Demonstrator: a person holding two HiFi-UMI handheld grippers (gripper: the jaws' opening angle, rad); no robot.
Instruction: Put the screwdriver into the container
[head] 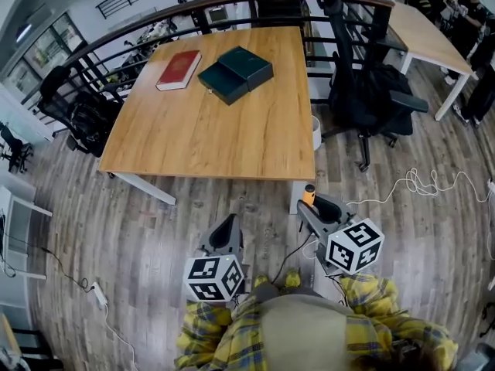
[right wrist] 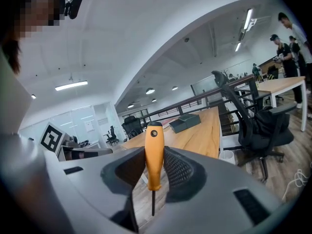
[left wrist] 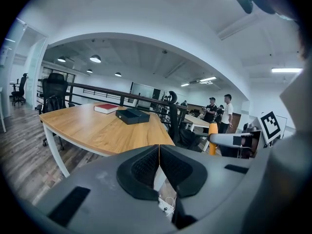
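The right tongs are clenching the orange handle of the screwdriver, which is standing between the jaws with its thin shaft pointing back toward the tongs' body. The left tongs are sitting closed, pads meeting, with nothing between them. Well ahead of both tongs, the dark container is lying on the table, with a red book just beside it, toward the left tongs' side.
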